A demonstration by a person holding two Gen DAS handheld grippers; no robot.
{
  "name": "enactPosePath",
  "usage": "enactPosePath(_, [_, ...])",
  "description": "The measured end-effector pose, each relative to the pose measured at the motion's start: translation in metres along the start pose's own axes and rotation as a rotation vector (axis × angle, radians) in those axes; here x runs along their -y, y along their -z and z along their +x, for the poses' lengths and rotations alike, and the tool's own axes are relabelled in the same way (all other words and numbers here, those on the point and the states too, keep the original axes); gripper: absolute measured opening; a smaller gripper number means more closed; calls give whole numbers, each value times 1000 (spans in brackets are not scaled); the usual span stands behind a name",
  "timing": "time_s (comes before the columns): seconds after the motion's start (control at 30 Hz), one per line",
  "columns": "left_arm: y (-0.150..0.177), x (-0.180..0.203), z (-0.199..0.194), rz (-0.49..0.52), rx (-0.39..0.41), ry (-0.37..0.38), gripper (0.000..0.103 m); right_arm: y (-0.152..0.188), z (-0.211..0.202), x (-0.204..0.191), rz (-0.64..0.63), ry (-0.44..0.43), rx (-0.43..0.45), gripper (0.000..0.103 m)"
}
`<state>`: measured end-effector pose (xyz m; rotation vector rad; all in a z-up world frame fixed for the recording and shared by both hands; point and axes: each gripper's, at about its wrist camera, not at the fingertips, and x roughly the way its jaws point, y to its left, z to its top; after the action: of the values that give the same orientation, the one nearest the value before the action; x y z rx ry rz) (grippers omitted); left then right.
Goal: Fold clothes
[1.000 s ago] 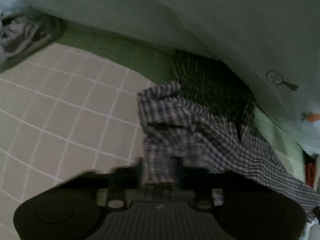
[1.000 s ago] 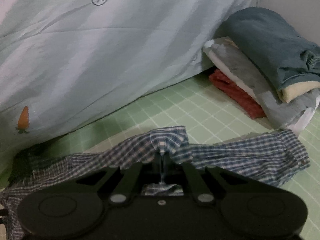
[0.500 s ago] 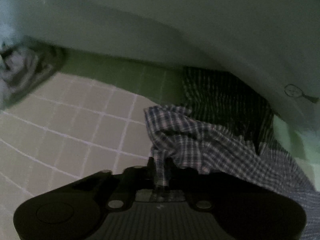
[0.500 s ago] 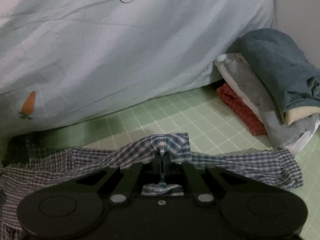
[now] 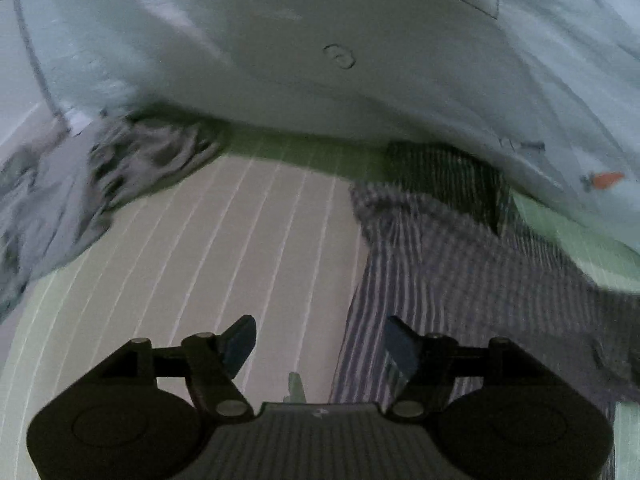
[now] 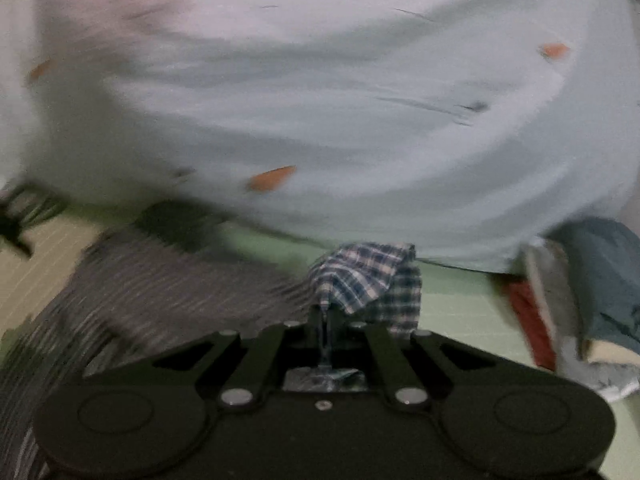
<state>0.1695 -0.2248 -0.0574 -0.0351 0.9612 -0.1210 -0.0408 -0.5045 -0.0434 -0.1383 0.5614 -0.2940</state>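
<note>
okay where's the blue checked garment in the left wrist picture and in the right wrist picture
Left wrist: the checked garment lies right of centre on the grid sheet, running down behind the open left hand-held gripper.
Right wrist: it spreads across the lower left and centre, a fold pinched in the shut right hand-held gripper.
Shared landmark: the pale carrot-print bedding behind it.

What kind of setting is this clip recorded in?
Most likely a bedroom, with the folding done on a bed: a green grid-patterned sheet, a pale carrot-print duvet bunched behind it, and a stack of folded clothes.

L gripper [image 5: 320,340] let go (jaws wide) of plaid cloth [image 5: 460,272].
</note>
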Motion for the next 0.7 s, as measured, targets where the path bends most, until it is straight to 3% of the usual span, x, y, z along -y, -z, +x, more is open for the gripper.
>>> enactPosePath(0.2, [70, -16, -31, -7, -49, -41, 72, 57, -21, -57, -81, -174, -110, 2])
enactPosePath(0.37, [118, -26, -48, -17, -95, -63, 72, 87, -37, -72, -71, -245, -189, 3])
enactPosePath(0.57, [142, -28, -63, 34, -119, -60, 72, 91, -61, -62, 38, -222, -205, 11])
enactPosePath(0.7, [143, -29, -66, 59, -111, -40, 72, 92, -79, -60, 102, -168, -198, 25])
